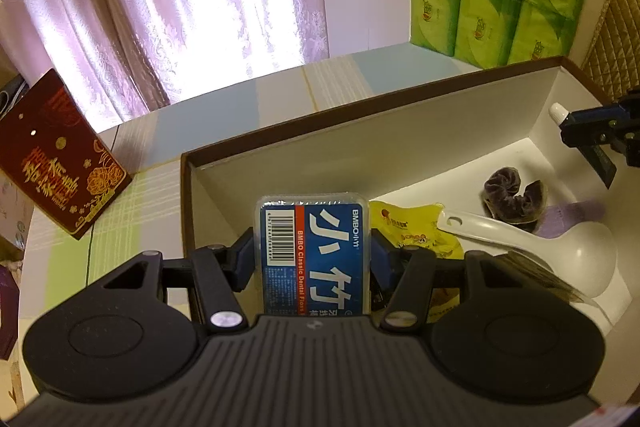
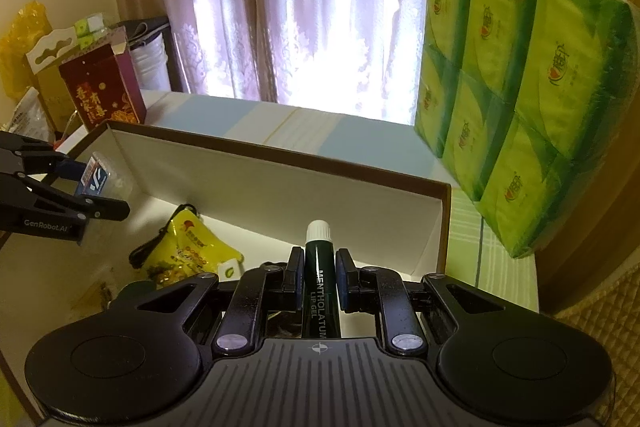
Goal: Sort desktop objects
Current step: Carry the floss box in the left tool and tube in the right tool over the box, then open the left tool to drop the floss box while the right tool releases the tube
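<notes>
Sorting looks well under way: the white-lined box on the worktop already holds a yellow snack packet, a white spoon, a dark scrunchie and something purple beneath the spoon. The left gripper is clamped on a blue dental floss case, poised over the box's left end, while the right gripper pinches a dark green lip gel tube, white cap forward, above the right end. Both items seem ready to be let go inside. The tissue multipack and red gift box stand outside on the worktop; whether they count as things left to sort, I cannot tell.
</notes>
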A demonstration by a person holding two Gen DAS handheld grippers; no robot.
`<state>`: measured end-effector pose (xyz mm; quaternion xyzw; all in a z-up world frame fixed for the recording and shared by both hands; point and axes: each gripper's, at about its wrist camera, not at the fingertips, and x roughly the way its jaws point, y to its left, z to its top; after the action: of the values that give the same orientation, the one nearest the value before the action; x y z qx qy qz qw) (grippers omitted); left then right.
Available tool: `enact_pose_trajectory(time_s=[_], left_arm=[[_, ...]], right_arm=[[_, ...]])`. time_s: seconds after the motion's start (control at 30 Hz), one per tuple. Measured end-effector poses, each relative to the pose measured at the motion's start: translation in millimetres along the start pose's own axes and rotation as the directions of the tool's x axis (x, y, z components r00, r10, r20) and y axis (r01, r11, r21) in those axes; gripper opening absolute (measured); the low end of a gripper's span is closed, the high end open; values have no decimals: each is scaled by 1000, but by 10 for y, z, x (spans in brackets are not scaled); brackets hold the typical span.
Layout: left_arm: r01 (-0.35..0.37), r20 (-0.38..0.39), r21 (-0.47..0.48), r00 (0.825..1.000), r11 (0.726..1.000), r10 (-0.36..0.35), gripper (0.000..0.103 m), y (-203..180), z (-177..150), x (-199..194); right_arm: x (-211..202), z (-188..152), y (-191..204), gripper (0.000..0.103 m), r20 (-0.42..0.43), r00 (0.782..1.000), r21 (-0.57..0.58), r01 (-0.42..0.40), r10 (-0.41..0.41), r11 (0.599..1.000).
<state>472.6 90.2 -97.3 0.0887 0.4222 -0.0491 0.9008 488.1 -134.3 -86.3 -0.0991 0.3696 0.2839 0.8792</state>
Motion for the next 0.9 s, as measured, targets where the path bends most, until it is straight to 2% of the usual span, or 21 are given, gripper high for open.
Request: enact_pose_trajectory(time_s=[0.3, 0.63, 0.9], left_arm=[[-9, 0, 44, 1000, 999, 9, 53, -79, 32, 107], [-8, 3, 40, 1000, 999, 7, 55, -56, 59, 119], [-5, 14, 20, 1000, 1000, 5, 63, -32, 72, 74]], right_arm=[[58, 13, -44, 13, 3, 1000, -4, 3, -3, 1000], [81, 27, -51, 13, 0, 1000, -9, 9, -9, 1000], [88, 41, -43, 13, -1, 1000, -15, 10, -10, 1000]])
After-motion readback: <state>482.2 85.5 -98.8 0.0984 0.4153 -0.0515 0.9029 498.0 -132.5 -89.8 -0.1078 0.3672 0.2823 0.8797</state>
